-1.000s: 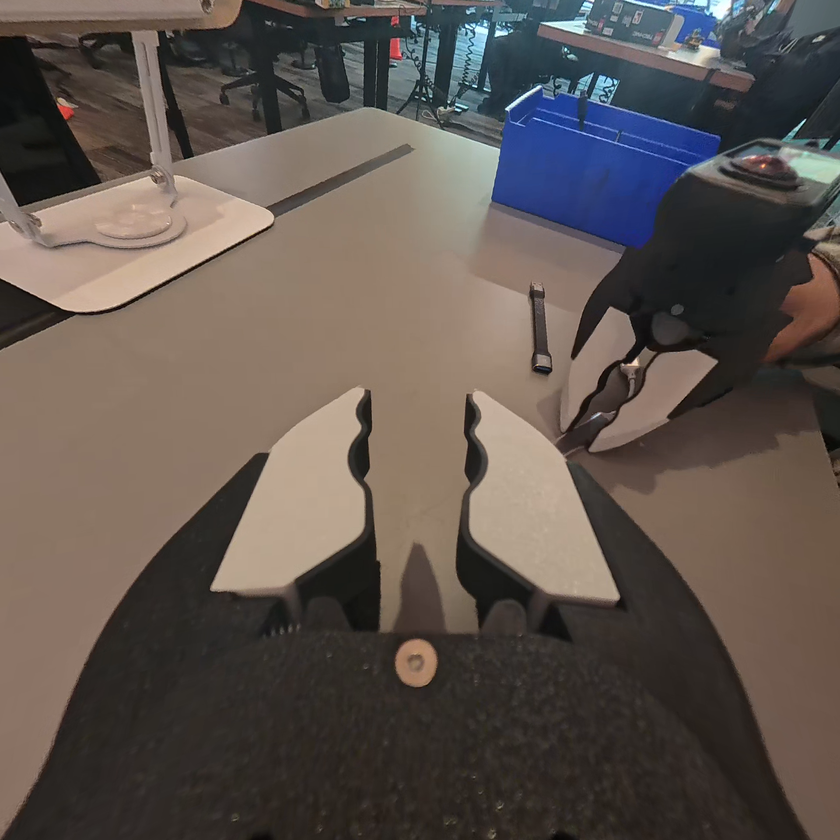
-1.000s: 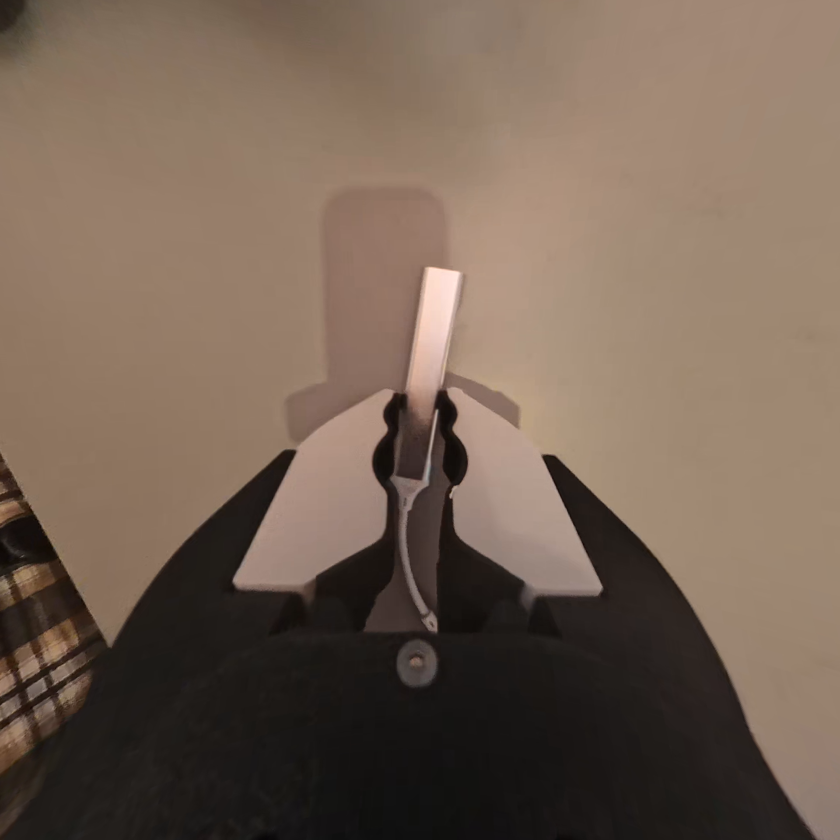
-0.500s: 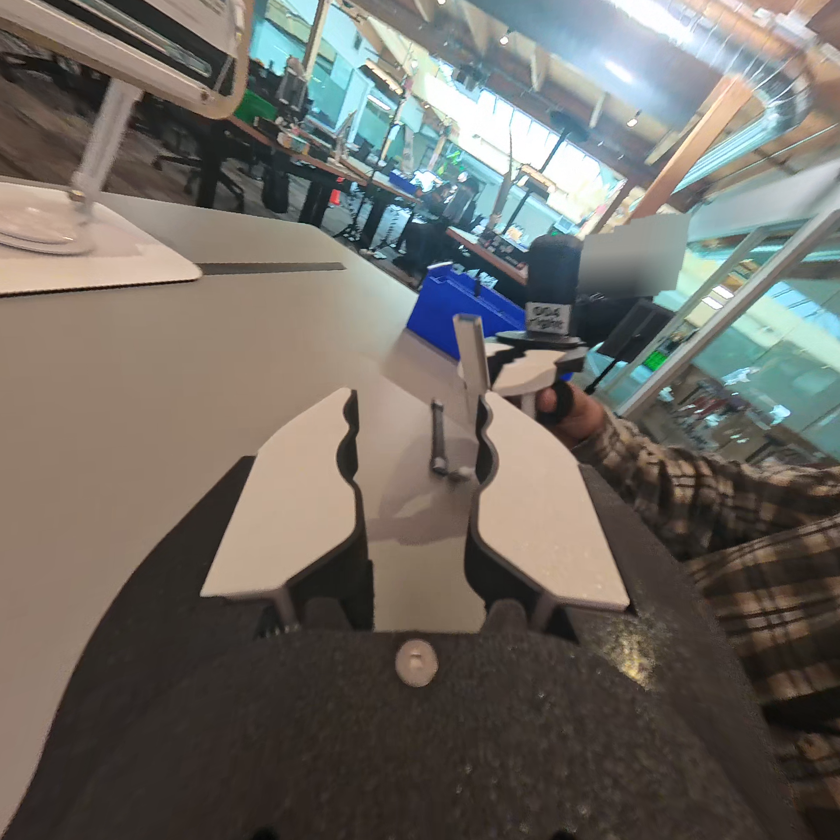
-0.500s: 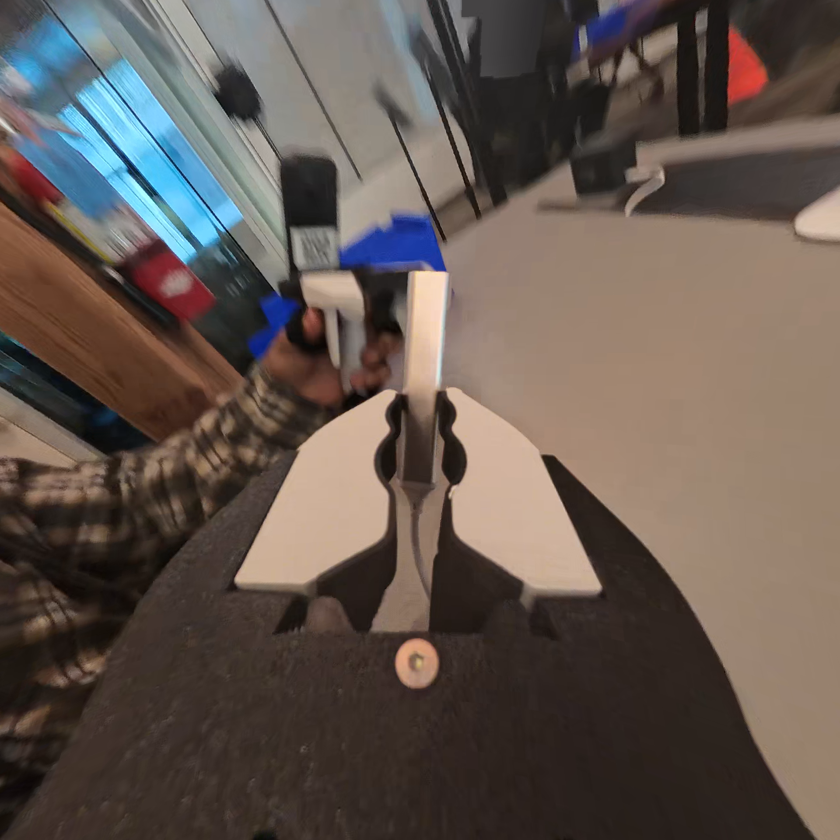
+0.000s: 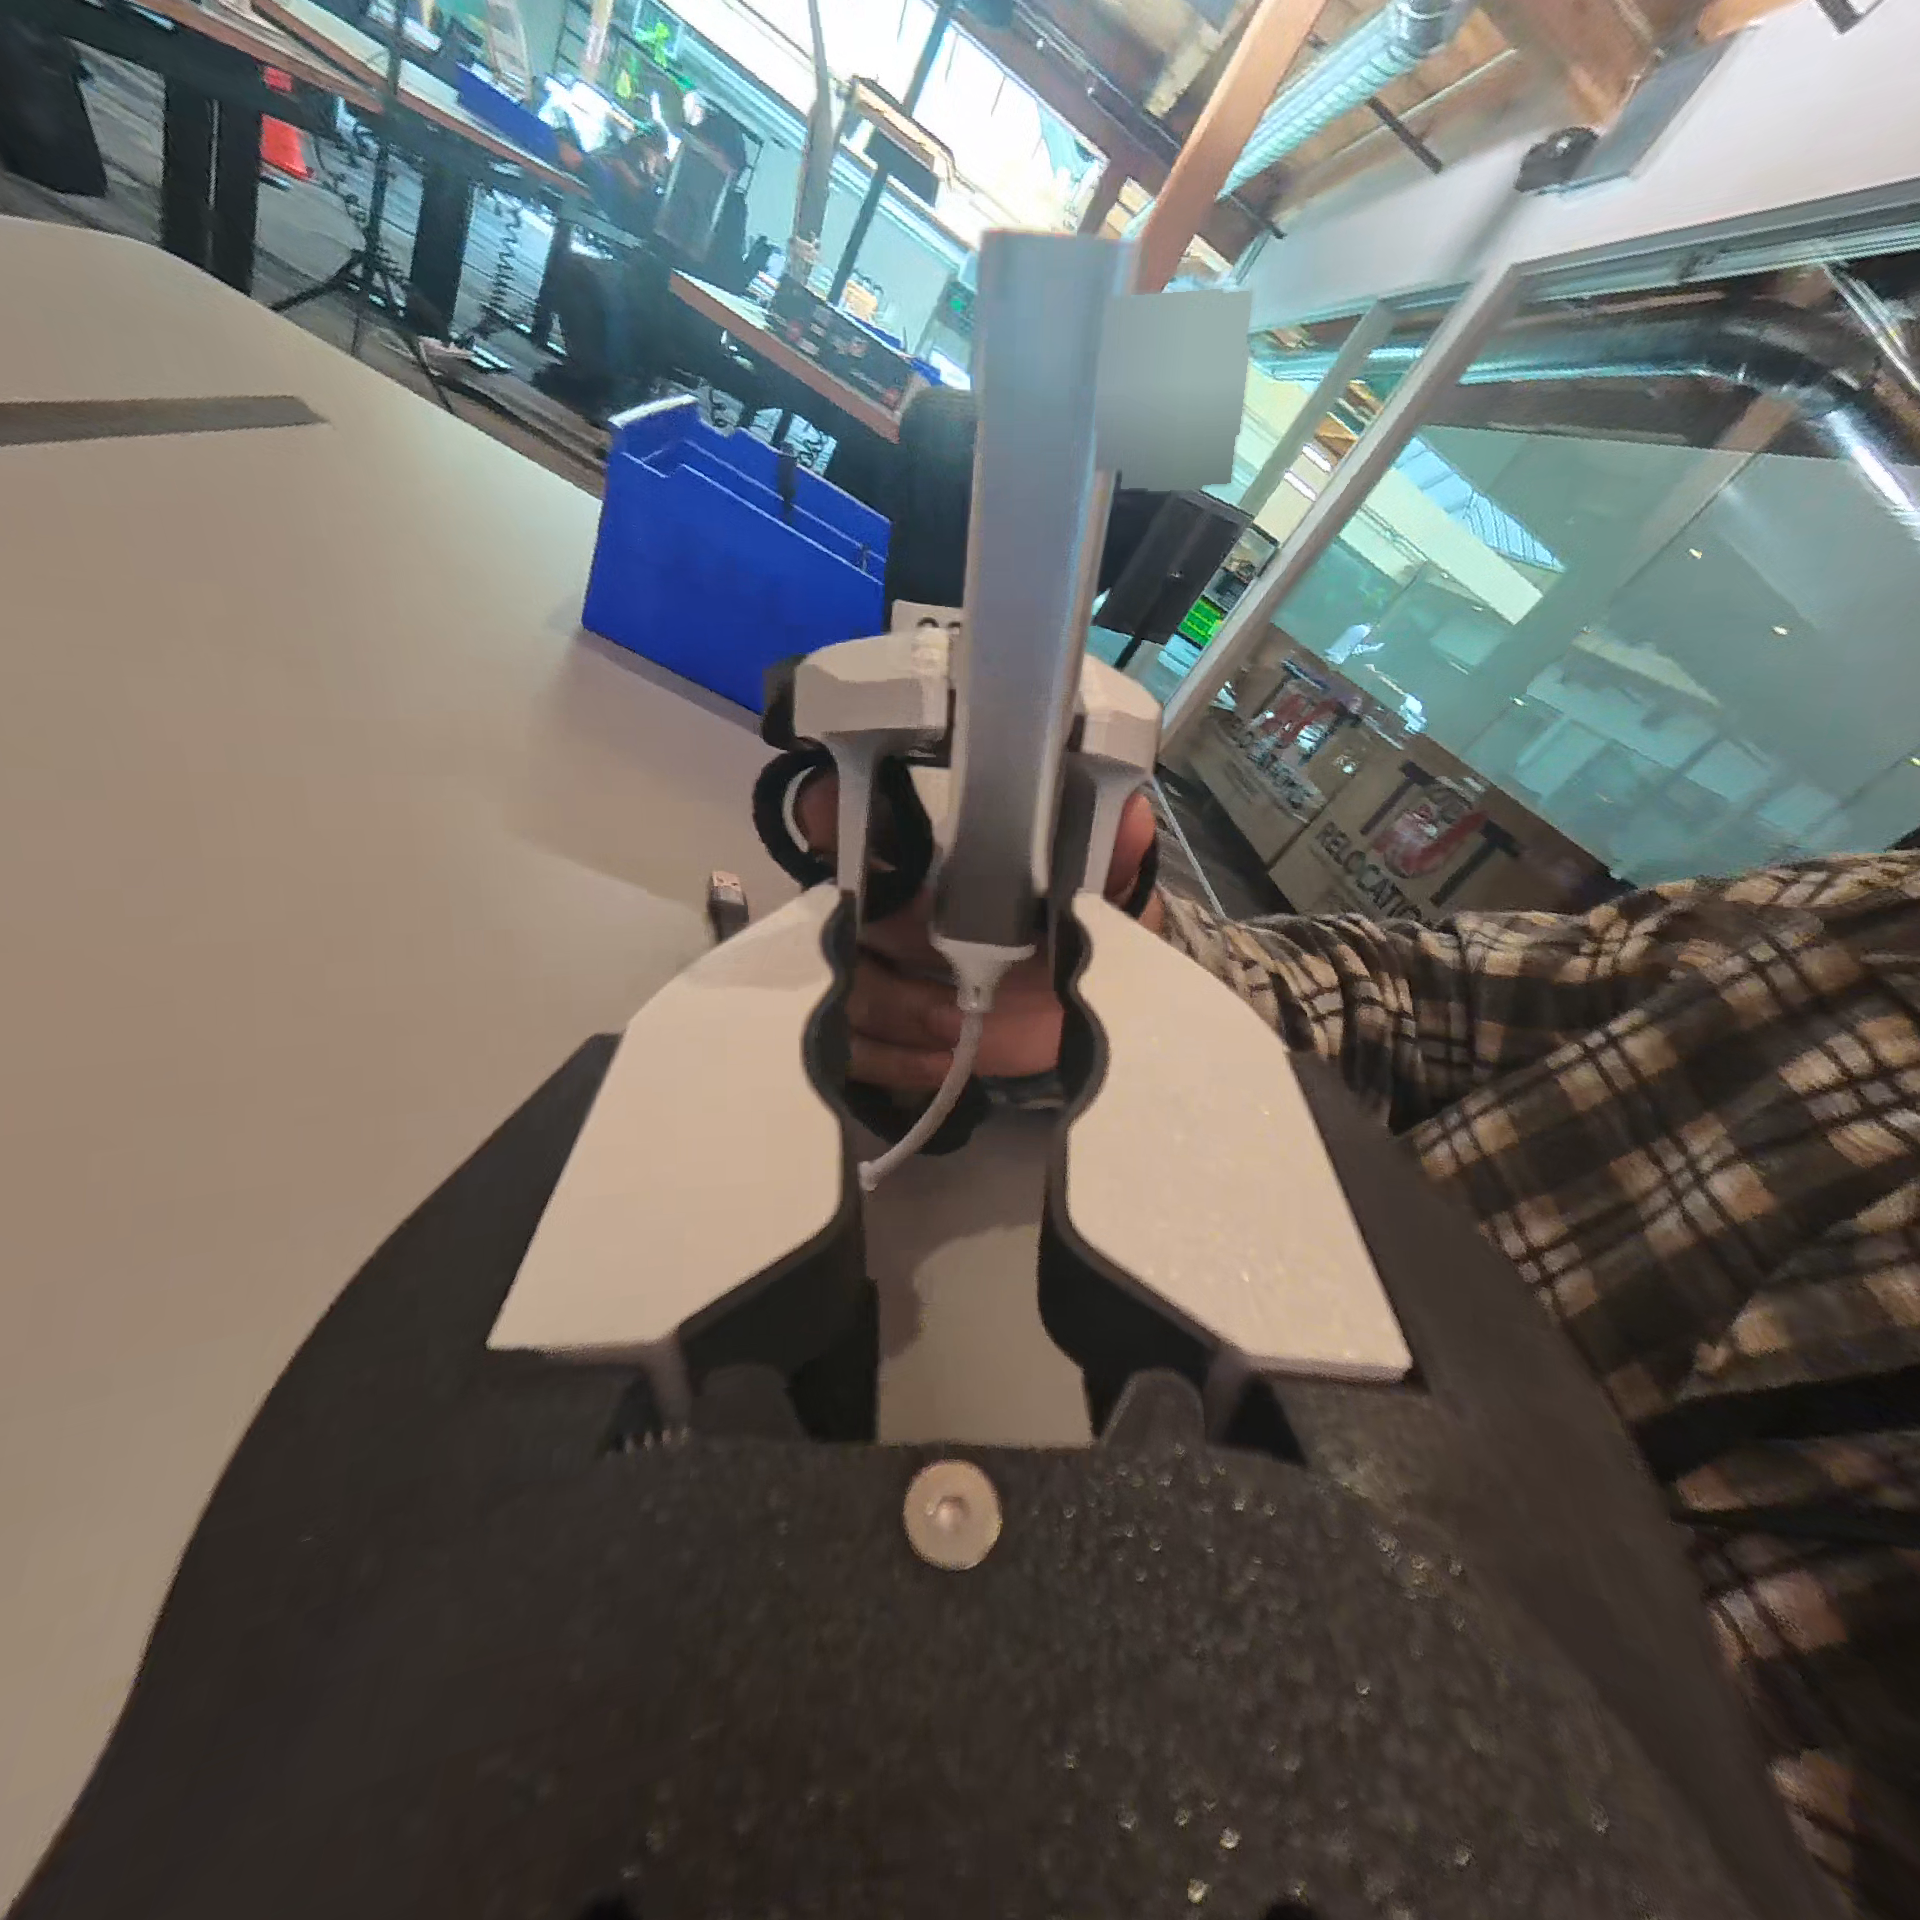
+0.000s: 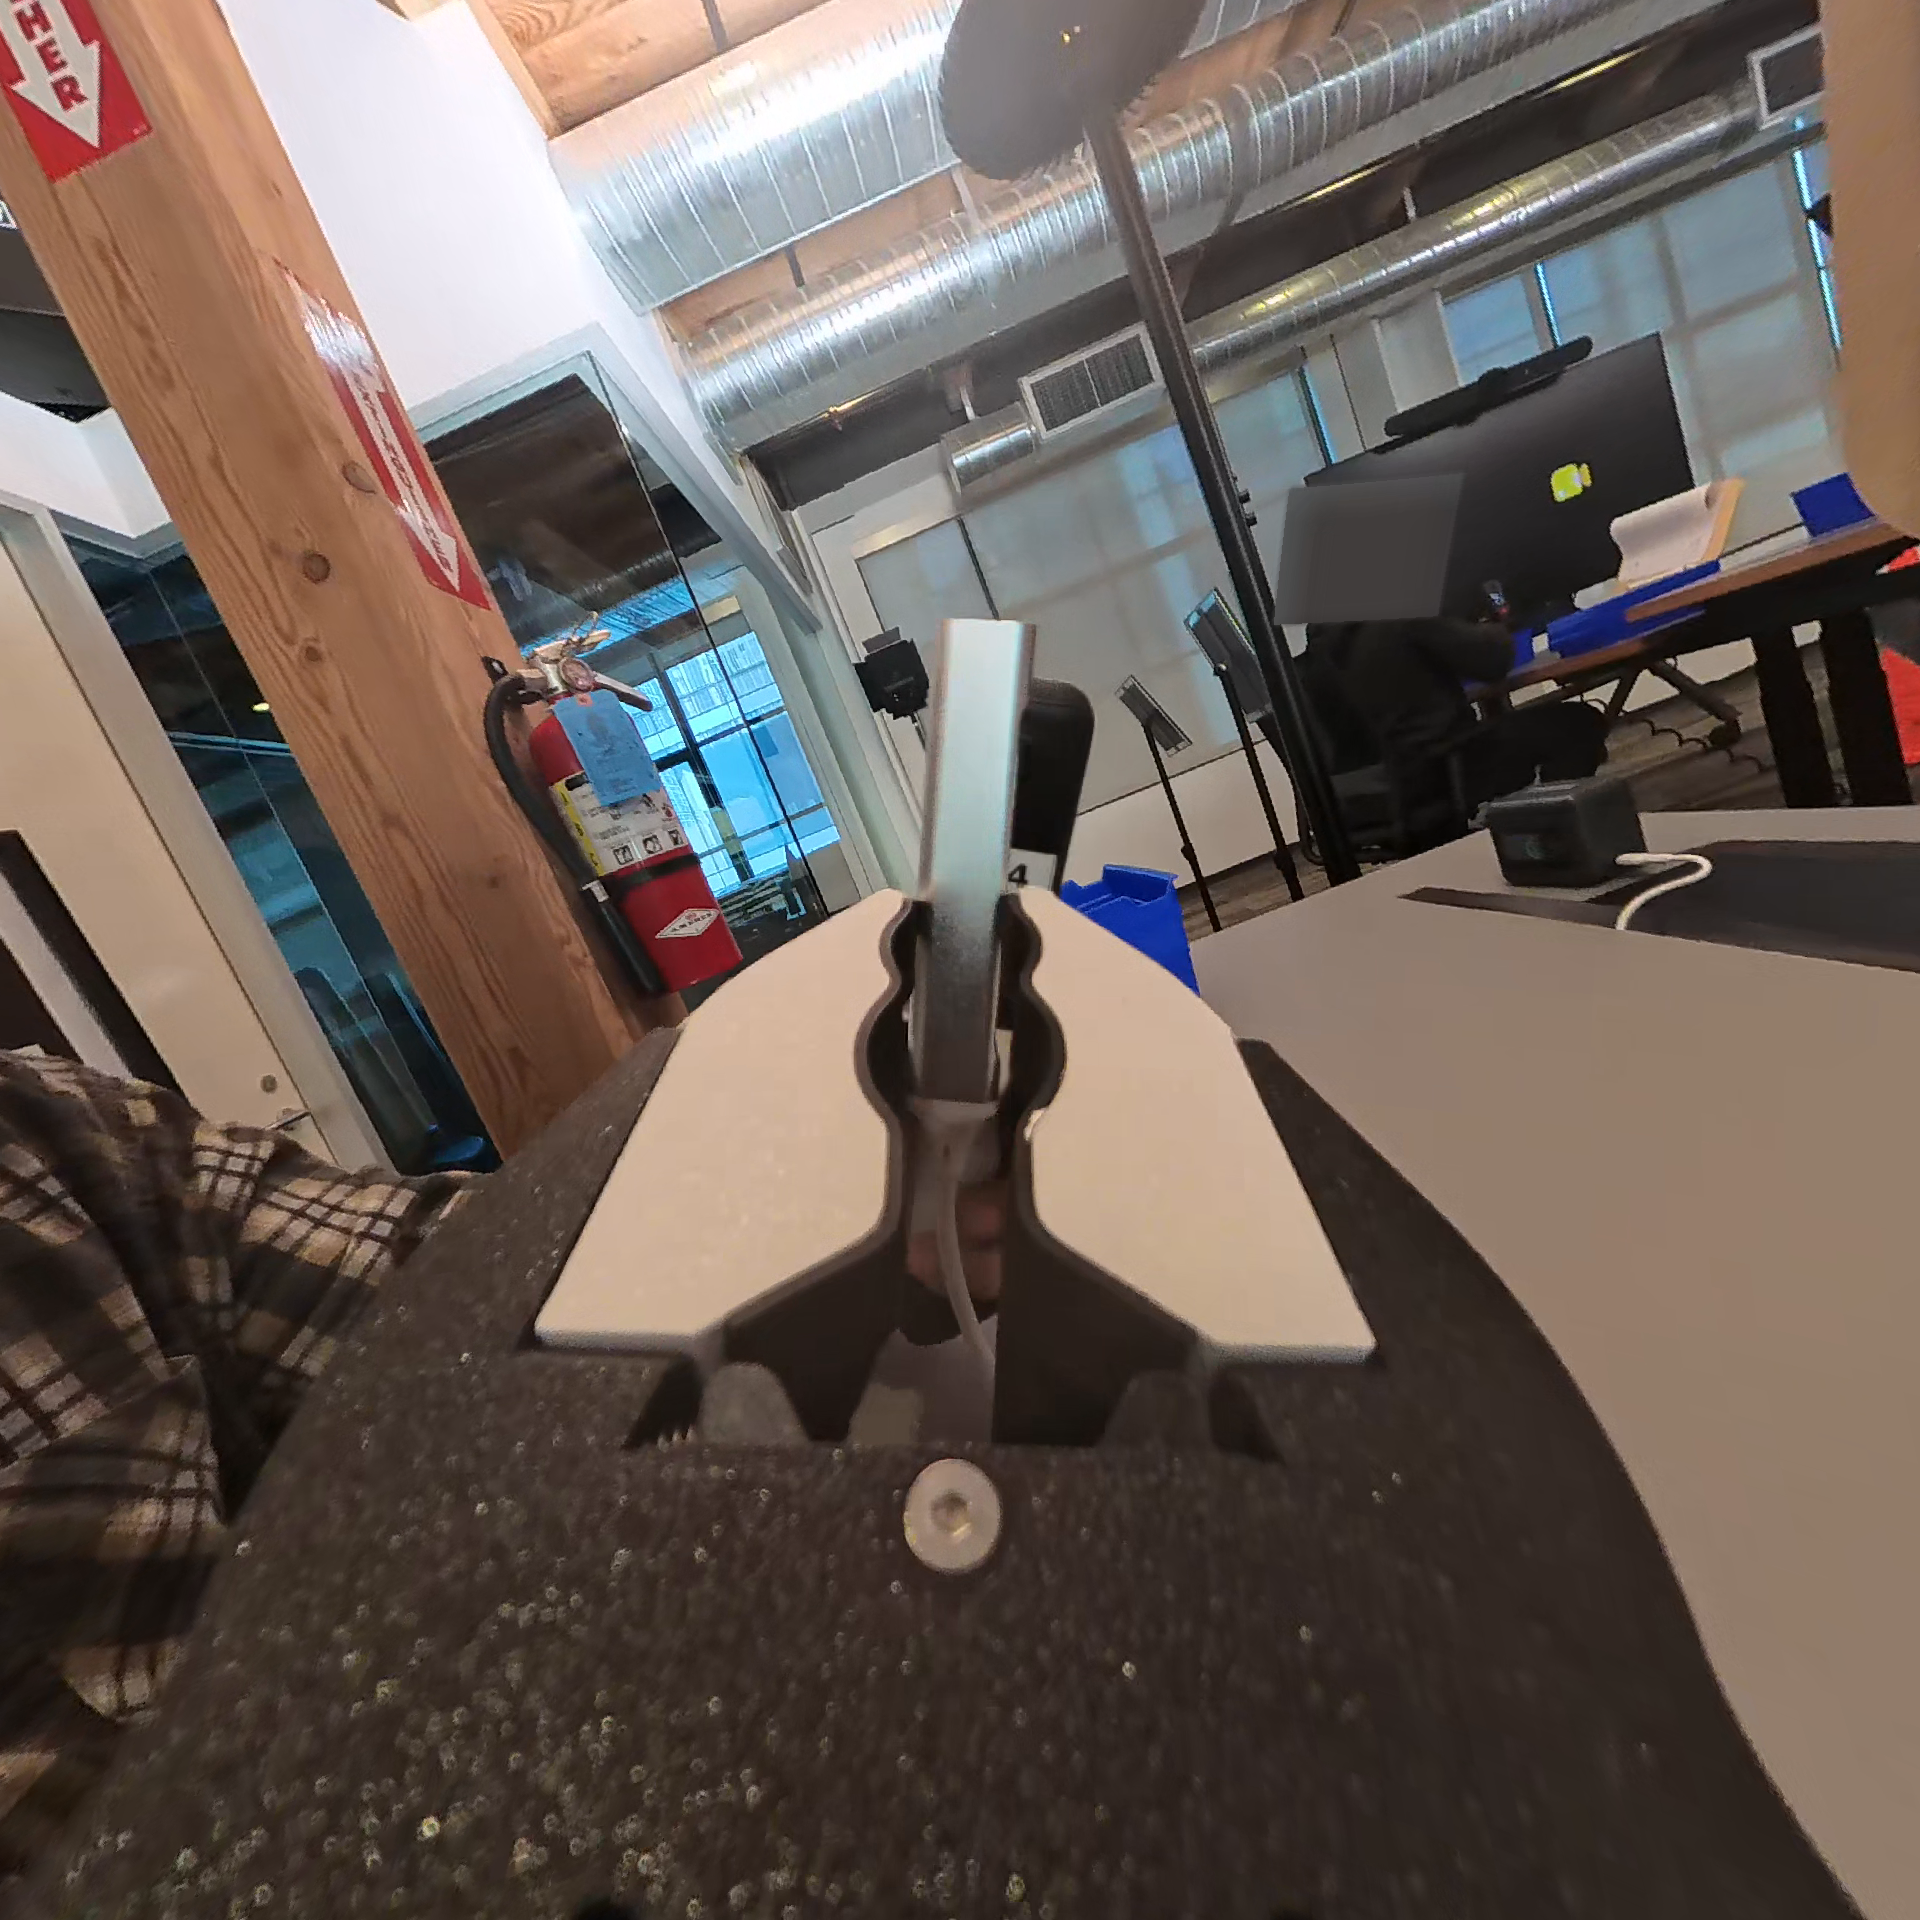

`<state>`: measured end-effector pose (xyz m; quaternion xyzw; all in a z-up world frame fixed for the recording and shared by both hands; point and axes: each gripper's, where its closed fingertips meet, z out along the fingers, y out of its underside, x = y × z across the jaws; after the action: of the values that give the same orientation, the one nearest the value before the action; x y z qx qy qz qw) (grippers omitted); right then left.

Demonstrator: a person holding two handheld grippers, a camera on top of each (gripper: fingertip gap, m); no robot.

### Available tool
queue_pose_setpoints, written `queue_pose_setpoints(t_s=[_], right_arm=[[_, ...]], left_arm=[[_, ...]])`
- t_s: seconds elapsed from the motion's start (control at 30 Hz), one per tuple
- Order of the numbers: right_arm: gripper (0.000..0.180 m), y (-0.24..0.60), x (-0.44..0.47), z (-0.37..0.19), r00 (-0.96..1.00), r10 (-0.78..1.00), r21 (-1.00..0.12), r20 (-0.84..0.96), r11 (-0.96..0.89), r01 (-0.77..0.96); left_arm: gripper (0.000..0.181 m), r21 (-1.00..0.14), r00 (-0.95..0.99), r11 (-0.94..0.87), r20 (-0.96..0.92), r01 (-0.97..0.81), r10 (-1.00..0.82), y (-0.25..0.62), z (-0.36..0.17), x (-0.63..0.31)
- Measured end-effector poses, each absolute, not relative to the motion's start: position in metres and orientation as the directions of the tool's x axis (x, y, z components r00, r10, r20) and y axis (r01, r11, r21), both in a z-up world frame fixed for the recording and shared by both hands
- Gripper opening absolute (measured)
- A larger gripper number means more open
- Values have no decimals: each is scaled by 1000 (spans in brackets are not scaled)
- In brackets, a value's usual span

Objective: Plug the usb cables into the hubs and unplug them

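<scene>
The silver hub (image 6: 971, 831) stands upright, pinched at its lower end between the fingers of the right gripper (image 6: 961, 935), with its short white cable (image 6: 961, 1273) hanging down from the base. In the left wrist view the same hub (image 5: 1029, 582) rises just in front of the left gripper (image 5: 951, 925), whose fingers are spread wide and hold nothing; the hub's white cable (image 5: 940, 1081) curls down into the gap between them without being gripped.

Half a second ago the hub was small and farther off, just past the left gripper's right finger; now it fills the middle of the left view, so the two grippers have closed in on each other and face one another. The right gripper's pinch on the hub is unchanged. A second ago the hub lay on the table (image 5: 260, 727) under the right gripper; now it is held up in the air above it.

The black cable that lay on the table is mostly hidden: only a metal plug (image 5: 727, 894) shows beside the left finger. The hand (image 5: 935, 1018) holding the right gripper is partly covered by the hub and the fingers, and its plaid sleeve (image 5: 1558, 1091) runs out of the picture. The blue bin (image 5: 717, 582) is partly screened by the hub. Whether the hub's ports face the left gripper cannot be made out.
</scene>
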<state>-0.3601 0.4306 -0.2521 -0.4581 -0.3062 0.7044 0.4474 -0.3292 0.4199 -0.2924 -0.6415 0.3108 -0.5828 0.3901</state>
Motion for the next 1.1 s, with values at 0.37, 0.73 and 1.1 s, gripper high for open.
queue_pose_setpoints(t_s=[0.37, 0.73, 1.1], right_arm=[[55, 435, -339, -278, -87, 926, -927, -368, -373, -49], [50, 426, -318, -274, -33, 999, -914, 5, 18, 404], [38, 413, -341, -277, -72, 996, -921, 51, 75, 383]], left_arm=[[17, -895, 264, -316, 237, -315, -935, 413, -305, -352], [18, -564, 245, -157, -83, -811, -966, 417, -317, -388], [18, -527, 224, -156, -67, -836, -972, 410, -324, -382]])
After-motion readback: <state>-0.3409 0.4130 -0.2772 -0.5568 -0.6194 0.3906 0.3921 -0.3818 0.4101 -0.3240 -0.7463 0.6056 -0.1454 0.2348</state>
